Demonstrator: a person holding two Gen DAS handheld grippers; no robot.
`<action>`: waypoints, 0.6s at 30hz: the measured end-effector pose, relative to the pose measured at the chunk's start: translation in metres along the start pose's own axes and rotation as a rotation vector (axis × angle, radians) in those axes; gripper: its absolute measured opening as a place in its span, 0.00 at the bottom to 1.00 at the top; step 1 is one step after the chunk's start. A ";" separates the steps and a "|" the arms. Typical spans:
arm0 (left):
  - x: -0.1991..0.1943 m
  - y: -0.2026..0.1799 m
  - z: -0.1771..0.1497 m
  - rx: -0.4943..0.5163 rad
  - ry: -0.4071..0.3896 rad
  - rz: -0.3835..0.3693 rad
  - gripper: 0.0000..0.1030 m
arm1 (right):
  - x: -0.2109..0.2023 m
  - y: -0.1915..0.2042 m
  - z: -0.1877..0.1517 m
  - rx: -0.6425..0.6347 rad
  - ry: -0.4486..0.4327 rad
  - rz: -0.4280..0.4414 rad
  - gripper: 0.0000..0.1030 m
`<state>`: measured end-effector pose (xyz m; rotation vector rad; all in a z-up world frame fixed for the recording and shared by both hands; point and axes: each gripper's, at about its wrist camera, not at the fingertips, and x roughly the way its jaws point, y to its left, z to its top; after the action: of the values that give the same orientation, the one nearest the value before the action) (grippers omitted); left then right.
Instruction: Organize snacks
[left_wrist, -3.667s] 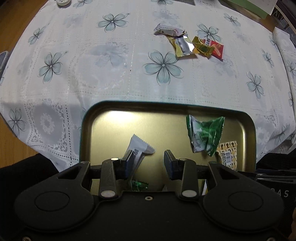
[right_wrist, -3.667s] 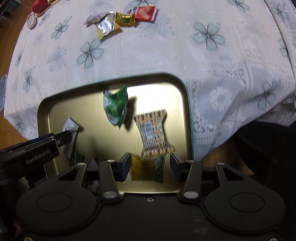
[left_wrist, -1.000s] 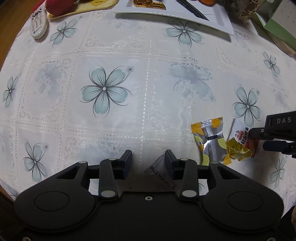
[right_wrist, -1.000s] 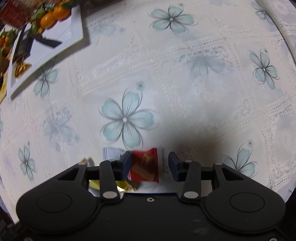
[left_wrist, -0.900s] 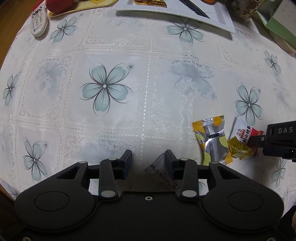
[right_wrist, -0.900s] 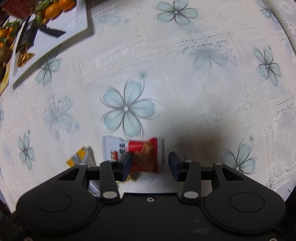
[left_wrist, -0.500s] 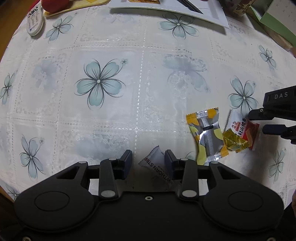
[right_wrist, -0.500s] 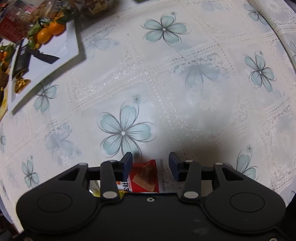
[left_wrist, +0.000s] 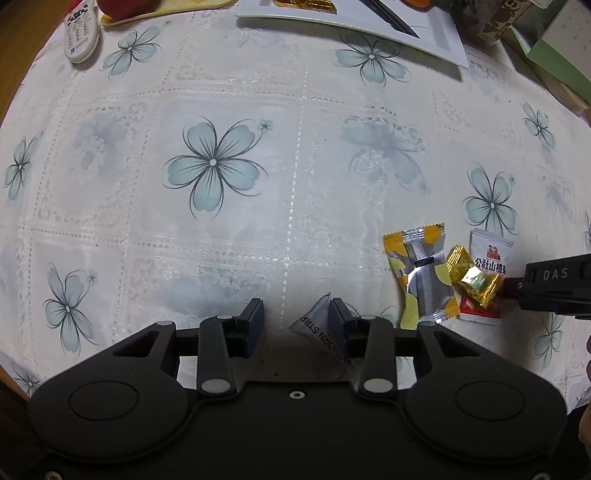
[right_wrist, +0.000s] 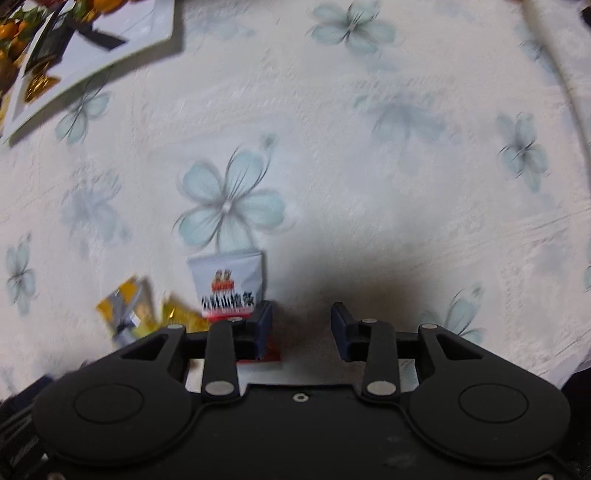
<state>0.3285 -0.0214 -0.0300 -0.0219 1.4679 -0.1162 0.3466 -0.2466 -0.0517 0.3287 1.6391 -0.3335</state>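
Since the earlier frame, when both grippers were hanging over the gold tray, I am now working over the bare flowered tablecloth (left_wrist: 295, 122) instead. My left gripper (left_wrist: 295, 314) is standing half open — a grey packet (left_wrist: 316, 325) printed "…HORN STRIP" is lying between the fingers against the right one, unpinched. My right gripper (right_wrist: 301, 321) is closing, its gap showing only cloth; the red-and-white snack (right_wrist: 227, 280) with Chinese lettering is lying partly under its left finger. From the left wrist view, that tool's black body is reading "DAS". Beside the snack, a gold-foil candy (left_wrist: 471, 278) and a yellow-and-silver wrapped sweet (left_wrist: 421, 273) are touching each other. Far off, a white remote (left_wrist: 81, 31) and a white platter (left_wrist: 369, 22) are sitting at the table's far edge.
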 end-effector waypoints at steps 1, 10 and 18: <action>0.000 -0.001 0.000 0.002 0.002 -0.002 0.46 | 0.000 -0.003 -0.001 0.014 0.011 0.021 0.34; 0.001 -0.005 0.000 0.009 0.008 -0.008 0.46 | -0.017 0.001 0.002 0.050 -0.063 0.057 0.38; 0.002 -0.005 -0.002 0.012 0.014 -0.012 0.46 | -0.016 0.032 -0.001 -0.003 -0.093 0.023 0.40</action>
<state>0.3260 -0.0264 -0.0318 -0.0201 1.4807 -0.1348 0.3600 -0.2167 -0.0362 0.3248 1.5434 -0.3247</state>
